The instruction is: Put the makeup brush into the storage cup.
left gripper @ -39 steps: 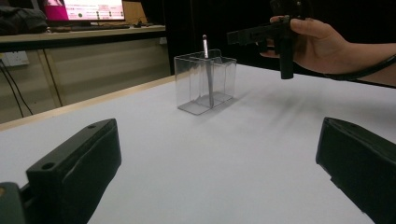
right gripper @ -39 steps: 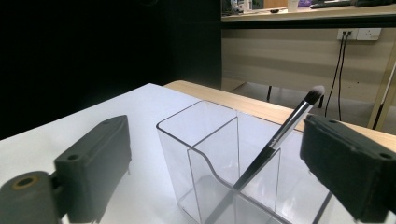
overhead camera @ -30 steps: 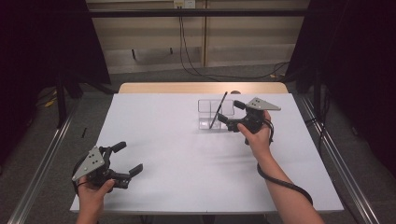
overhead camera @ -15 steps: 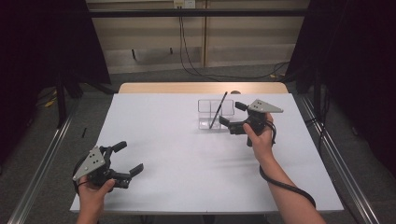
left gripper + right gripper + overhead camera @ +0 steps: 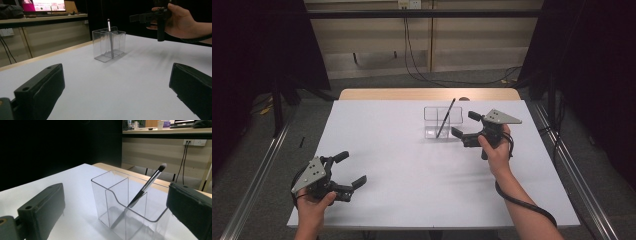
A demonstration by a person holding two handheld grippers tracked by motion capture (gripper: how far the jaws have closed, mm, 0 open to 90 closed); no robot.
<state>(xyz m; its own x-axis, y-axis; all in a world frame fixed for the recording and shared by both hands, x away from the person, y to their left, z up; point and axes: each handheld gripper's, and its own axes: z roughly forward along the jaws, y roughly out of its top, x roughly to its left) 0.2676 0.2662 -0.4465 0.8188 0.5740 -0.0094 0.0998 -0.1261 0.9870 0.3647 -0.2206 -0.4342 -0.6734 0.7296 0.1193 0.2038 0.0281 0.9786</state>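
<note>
A clear plastic holder (image 5: 438,122) with a divider stands at the back middle of the white table (image 5: 412,165). A dark makeup brush (image 5: 445,118) leans inside it, bristles up. My right gripper (image 5: 466,126) hovers just right of the holder, open, nothing between its fingers; in the right gripper view the holder (image 5: 125,205) and brush (image 5: 145,188) lie close ahead. My left gripper (image 5: 348,169) rests open near the front left corner. In the left gripper view the holder (image 5: 108,43) stands far off, with the right hand (image 5: 185,21) beyond it.
The table's wooden back edge (image 5: 427,94) borders a floor with cables. Metal rails (image 5: 257,175) run along both sides of the table. A desk with a monitor (image 5: 47,5) stands in the background.
My right gripper has drawn back to the right, away from the holder, with its fingers empty. The brush stays leaning in the holder. The left gripper has not moved.
</note>
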